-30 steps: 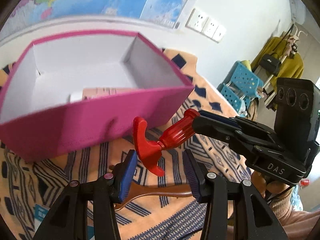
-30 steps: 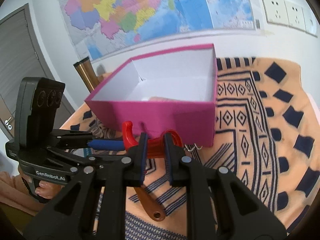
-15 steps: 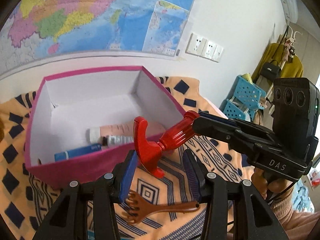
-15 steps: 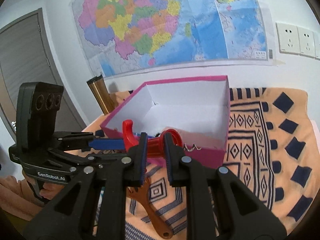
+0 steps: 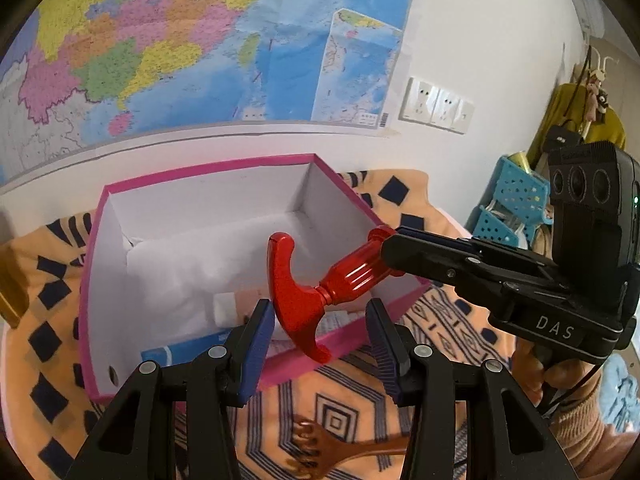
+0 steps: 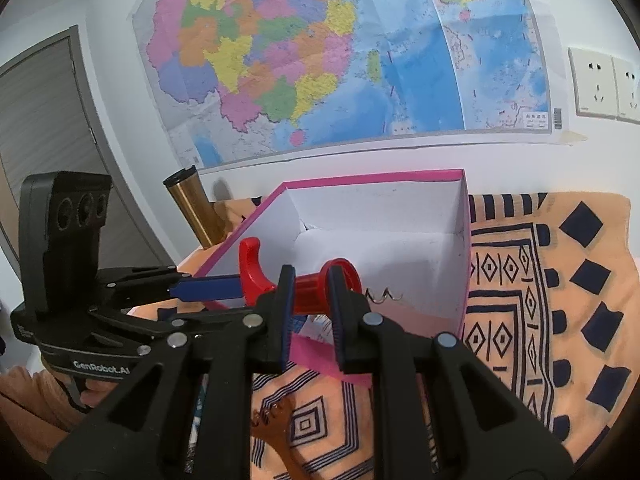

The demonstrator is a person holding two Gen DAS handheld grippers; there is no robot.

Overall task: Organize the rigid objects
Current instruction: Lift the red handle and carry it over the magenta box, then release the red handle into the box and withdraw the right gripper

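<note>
Behind my counter, which is lying under an orange cloth with dark blue diamonds, a big coloured wall map is hanging on the white wall. I am carrying the red plastic-handled corkscrew with my right gripper: its jaws are nearly closed and are clamping the ribbed red barrel, with the T-shaped grip sticking out to one side and the metal spiral poking out the other. My left gripper is holding nothing; its jaws are standing partly apart on either side of the curved red grip, and whether the left pad is touching it I cannot tell.

I am in the middle of the placing step. The corkscrew is hanging over the near wall of the pink cardboard box with the white inside, which is already holding a pale tube and a blue flat packet. A brown wooden scratcher with curled tines is lying on the cloth below my jaws, not yet sorted.

Next, as I judge it, I should be bringing the corkscrew forward past the rim, lowering it onto the white floor beside the tube, and only then parting my right jaws, keeping the sharp spiral from snagging the cardboard.
</note>
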